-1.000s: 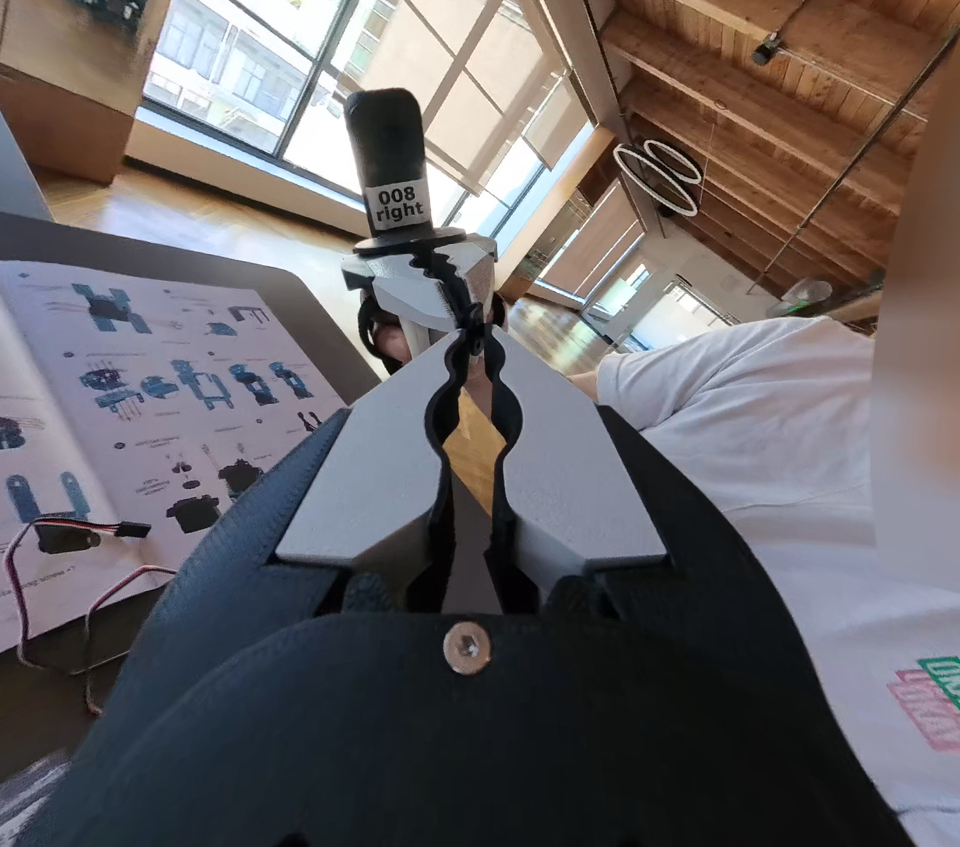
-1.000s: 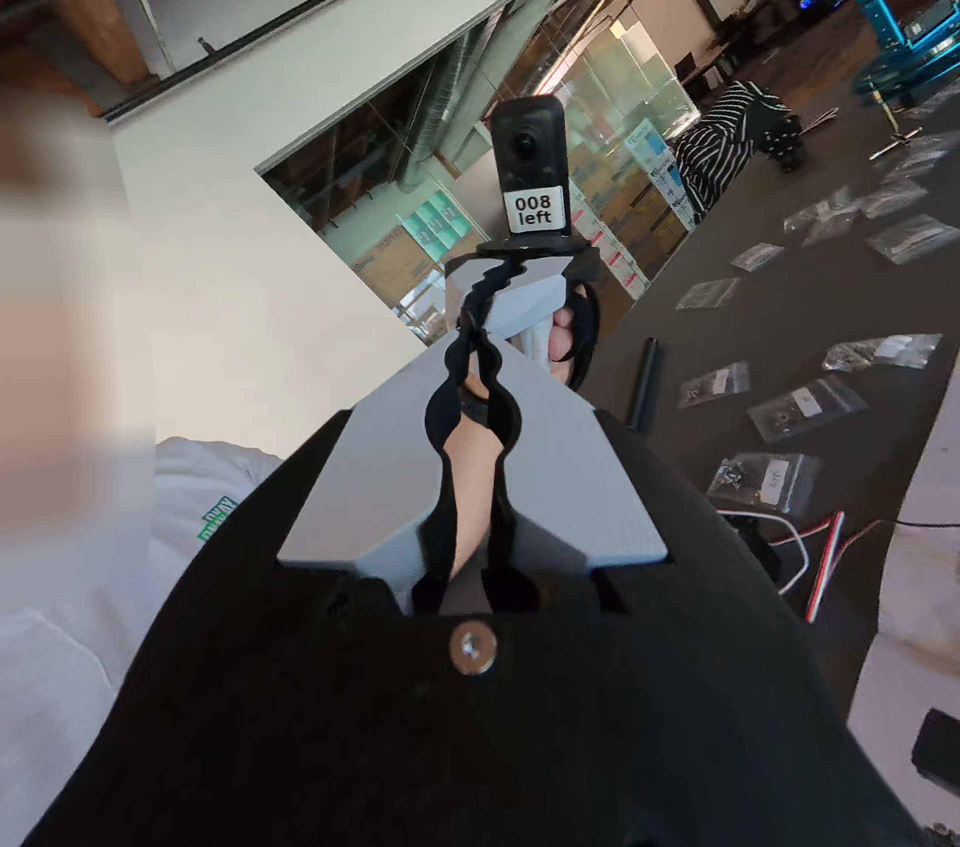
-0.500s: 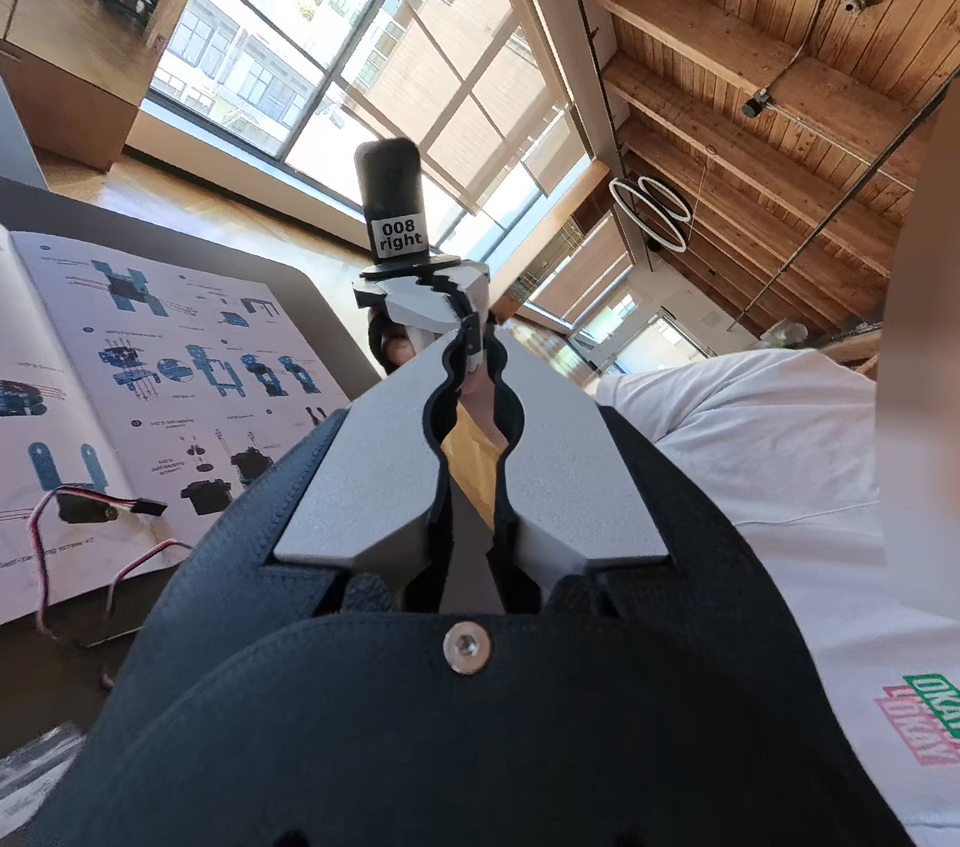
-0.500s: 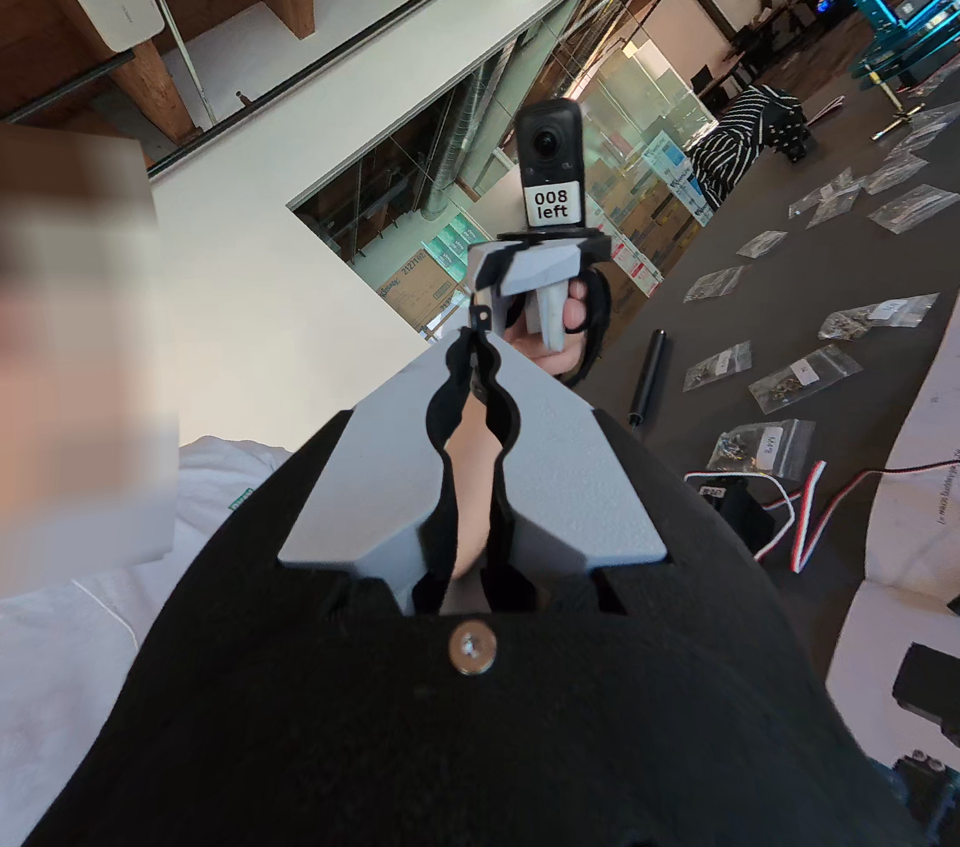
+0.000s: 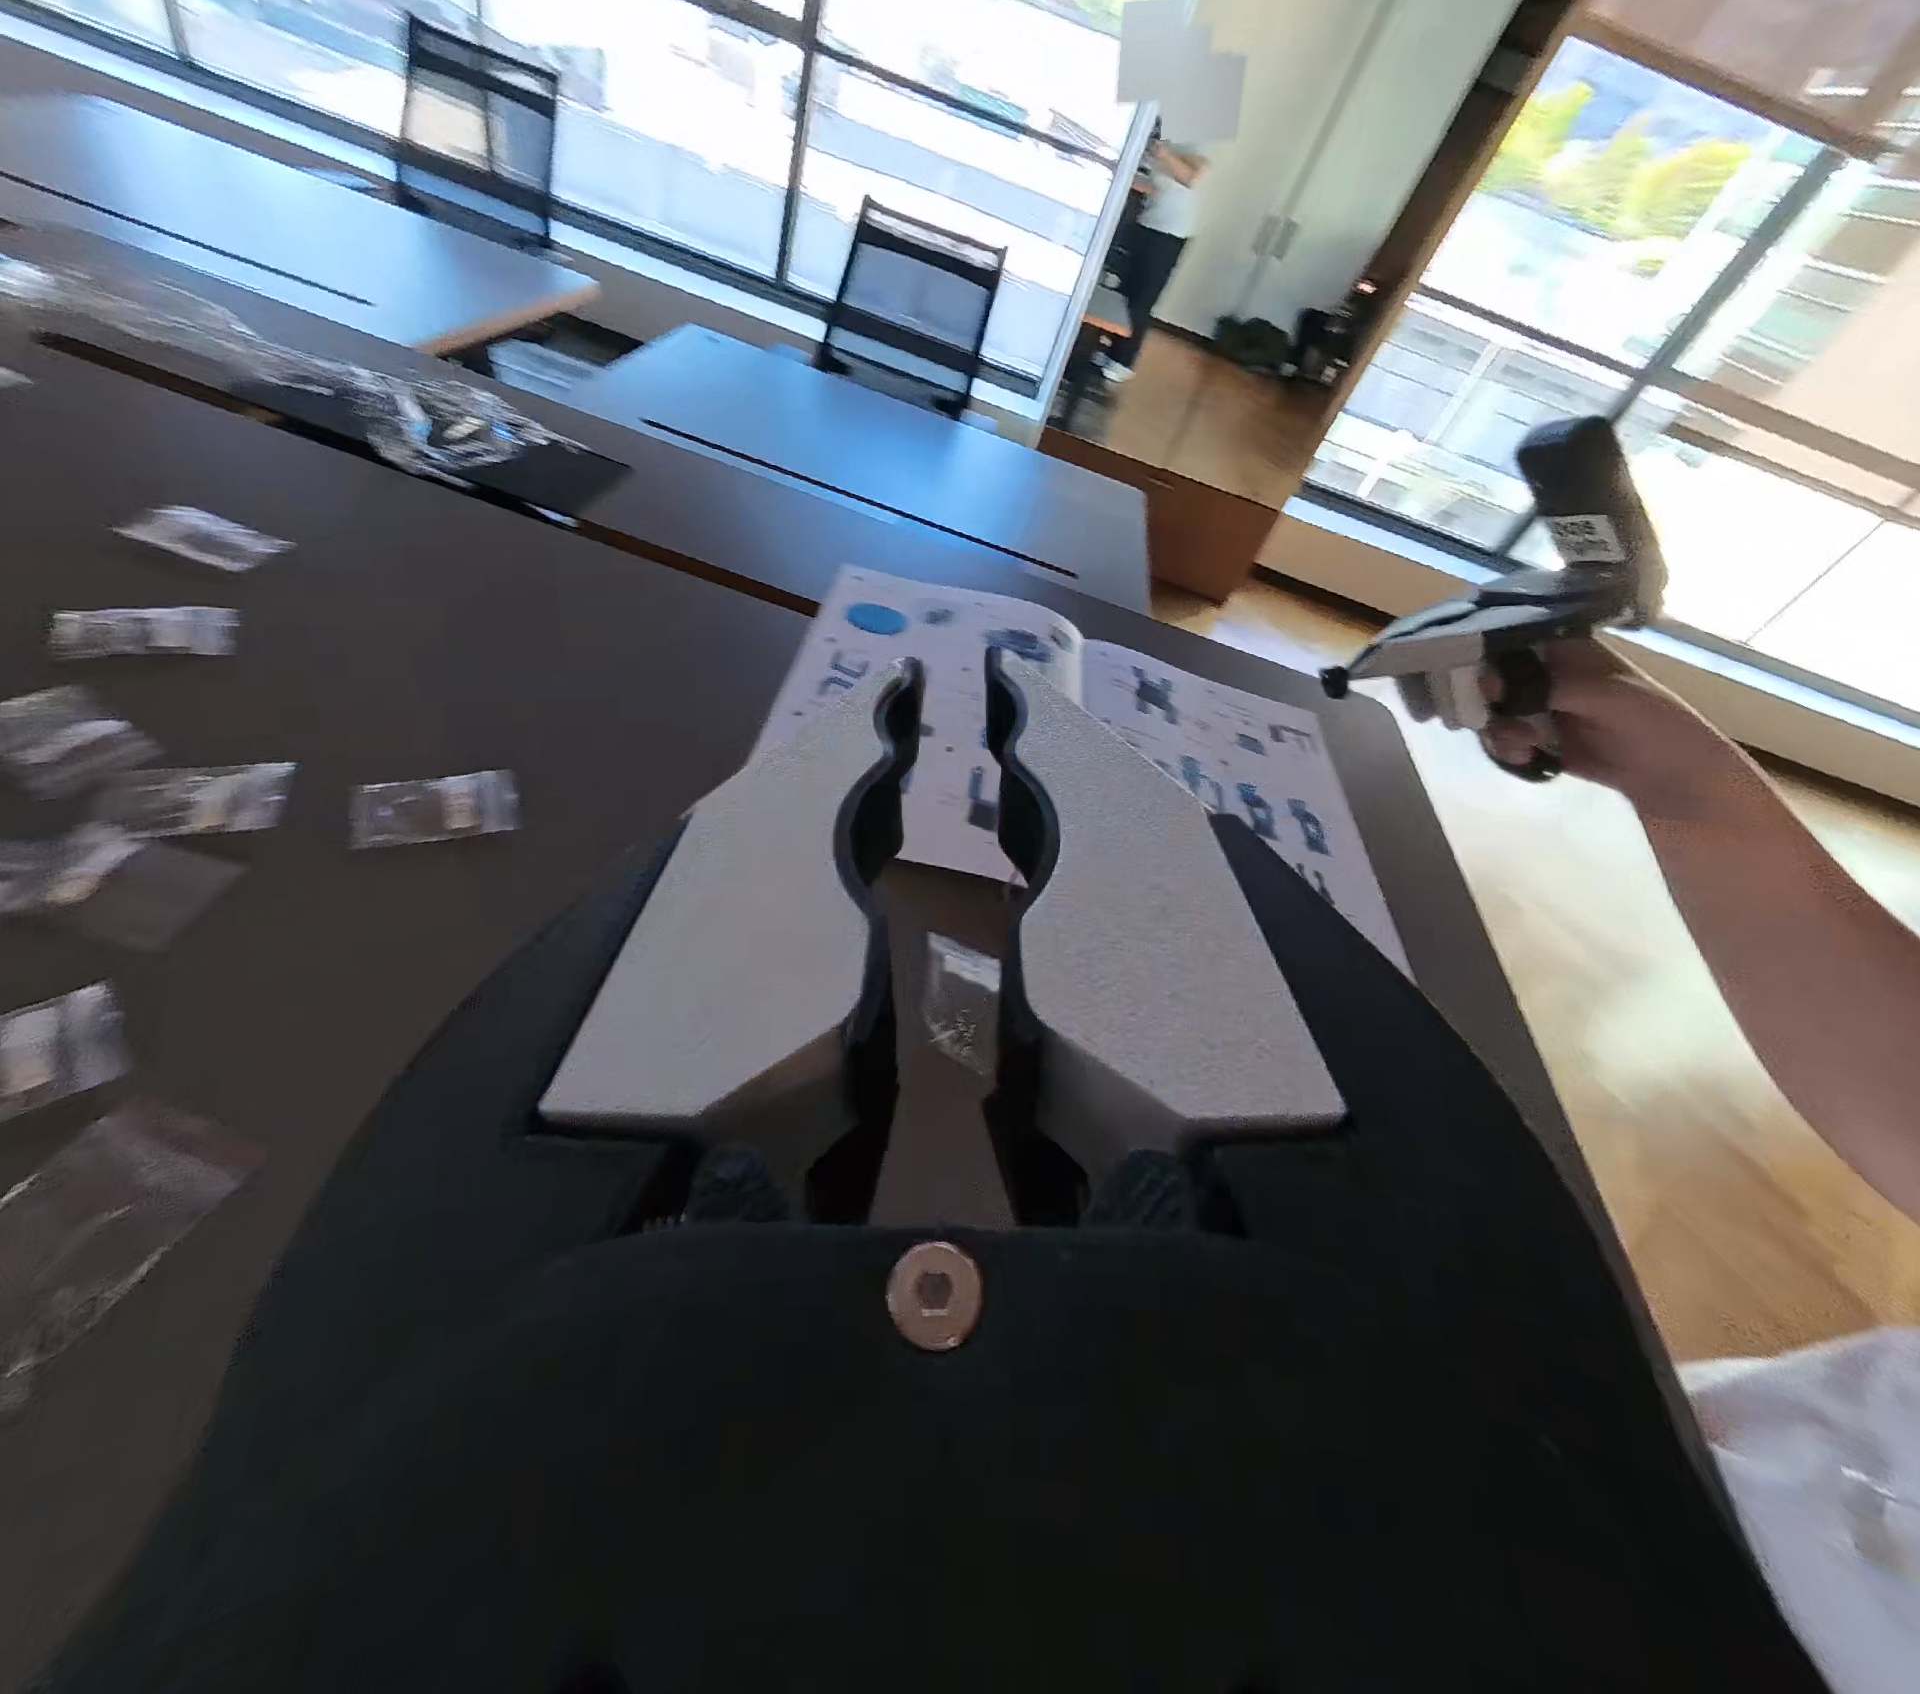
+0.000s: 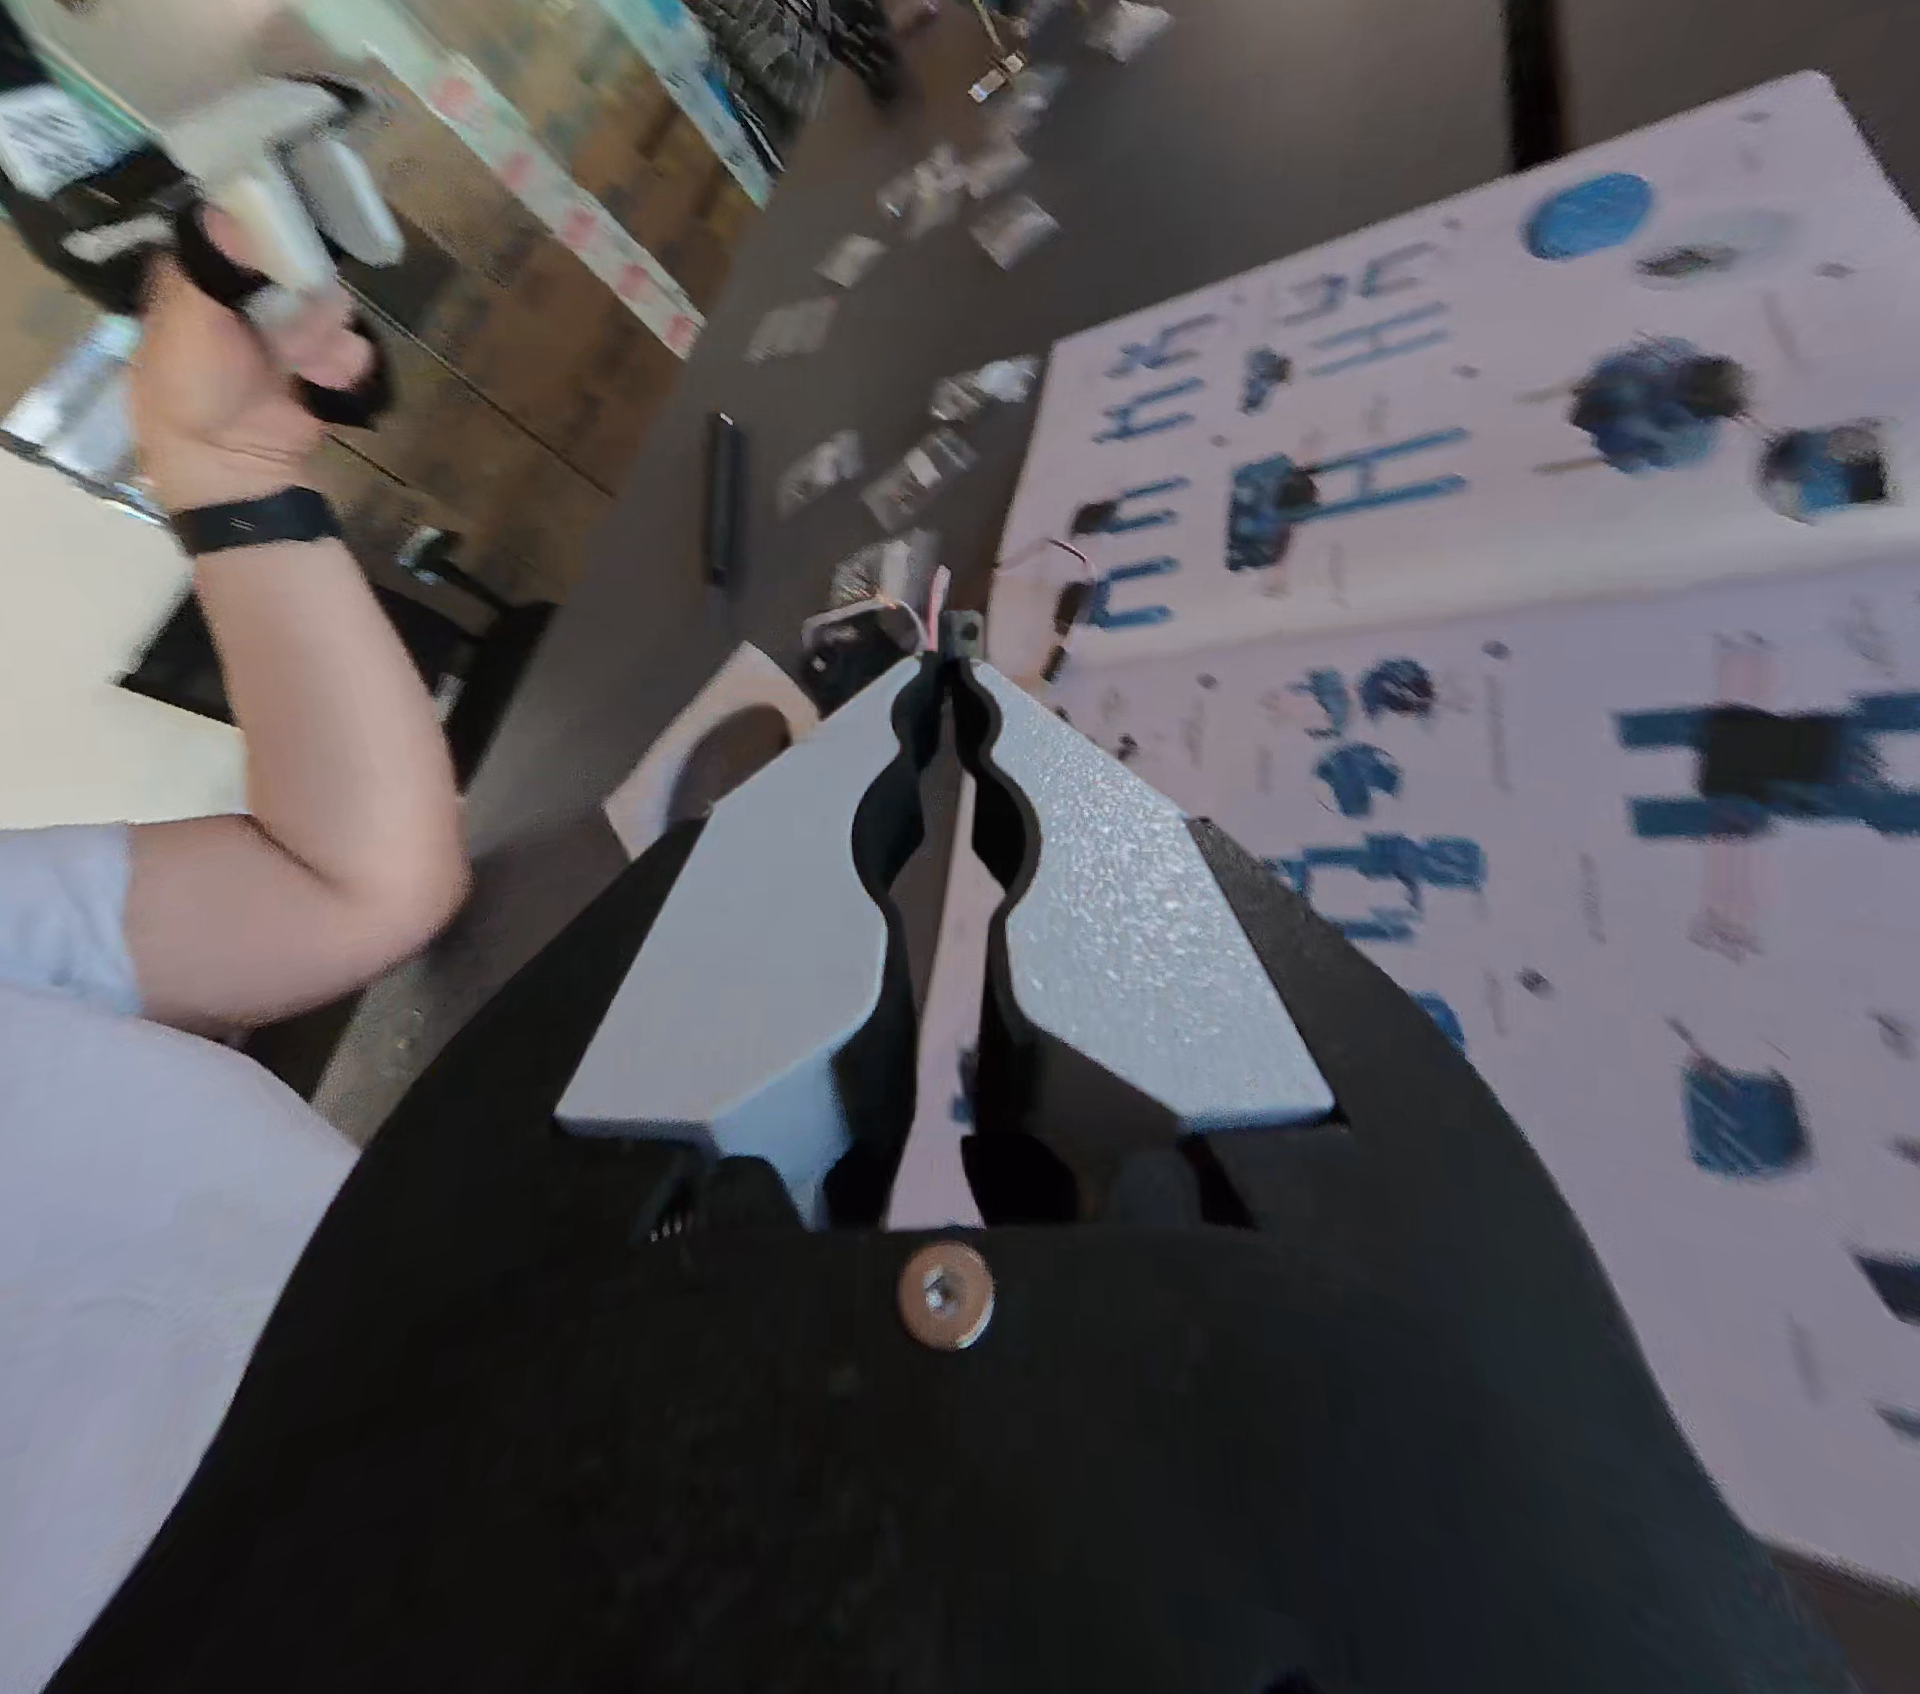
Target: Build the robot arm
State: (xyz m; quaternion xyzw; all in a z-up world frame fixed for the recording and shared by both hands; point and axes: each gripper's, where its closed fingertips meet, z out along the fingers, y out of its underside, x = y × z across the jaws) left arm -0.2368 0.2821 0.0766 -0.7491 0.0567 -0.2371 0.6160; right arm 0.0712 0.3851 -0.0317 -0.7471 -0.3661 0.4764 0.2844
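Grippers hang in the air above a dark table (image 5: 582, 709). Left gripper (image 5: 951, 678) is slightly parted and empty, aimed at an open instruction booklet (image 6: 1558, 605). Right gripper (image 6: 948, 673) is pinched on a tiny metal bracket (image 6: 966, 628), at 12 o'clock from its tips. So thin a grip could let the bracket slip among the parts bags (image 5: 434, 806) at 9 o'clock.

The dark table (image 5: 499, 709) is crowded on its left half with small clear bags (image 5: 434, 806) scattered apart, bare strips running between them. An open booklet (image 6: 1558, 709) covers the right half, with a wired black part (image 6: 852, 657) at its left edge and a black rod (image 6: 724, 491) lying just beyond. Air above the table is open.
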